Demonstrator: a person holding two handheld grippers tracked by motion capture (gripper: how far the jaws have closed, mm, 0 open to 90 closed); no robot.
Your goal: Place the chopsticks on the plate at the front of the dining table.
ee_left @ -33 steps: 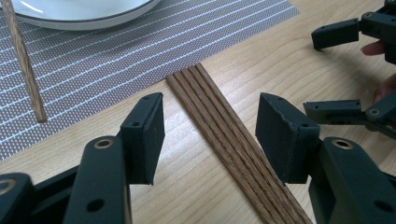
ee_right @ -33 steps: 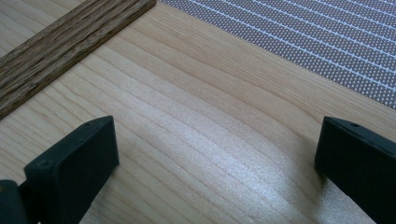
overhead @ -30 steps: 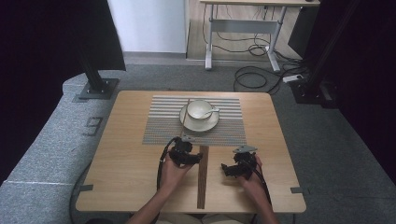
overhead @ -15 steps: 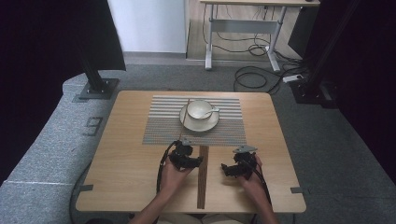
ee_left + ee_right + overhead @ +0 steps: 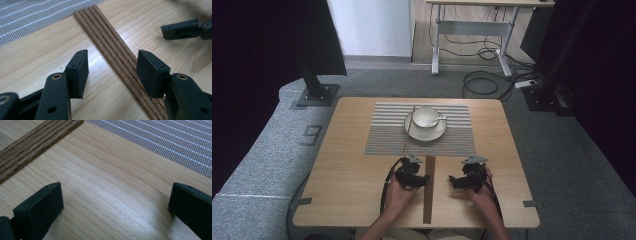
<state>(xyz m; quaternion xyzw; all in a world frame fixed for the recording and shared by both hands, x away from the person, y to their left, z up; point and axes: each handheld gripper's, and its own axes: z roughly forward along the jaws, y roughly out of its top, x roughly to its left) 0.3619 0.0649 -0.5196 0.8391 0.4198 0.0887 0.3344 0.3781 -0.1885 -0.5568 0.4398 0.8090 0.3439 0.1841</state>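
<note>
Down at your near edge of the table [image 5: 342, 170], both grippers sit low, 1 on each side of the dark wooden strip [image 5: 429, 187]. Your left gripper [image 5: 112, 68] straddles that strip: it is a tight bundle of 4 ribbed wooden sticks [image 5: 112, 47] lying flat on the tabletop, and it runs up between the 2 jaws. The jaws have just been closing a little, yet gaps show on both sides, so the pads are not pressing on the wood. Your right gripper [image 5: 116, 202] stands wide, with bare tabletop between its jaws and the strip off to its upper left [image 5: 32, 143]. Farther up the table, the striped placemat [image 5: 387, 135] carries a saucer [image 5: 435, 134] with a cup [image 5: 425, 117] and a spoon [image 5: 439, 119], and a single stick [image 5: 408, 127] lies along the saucer's left.
</note>
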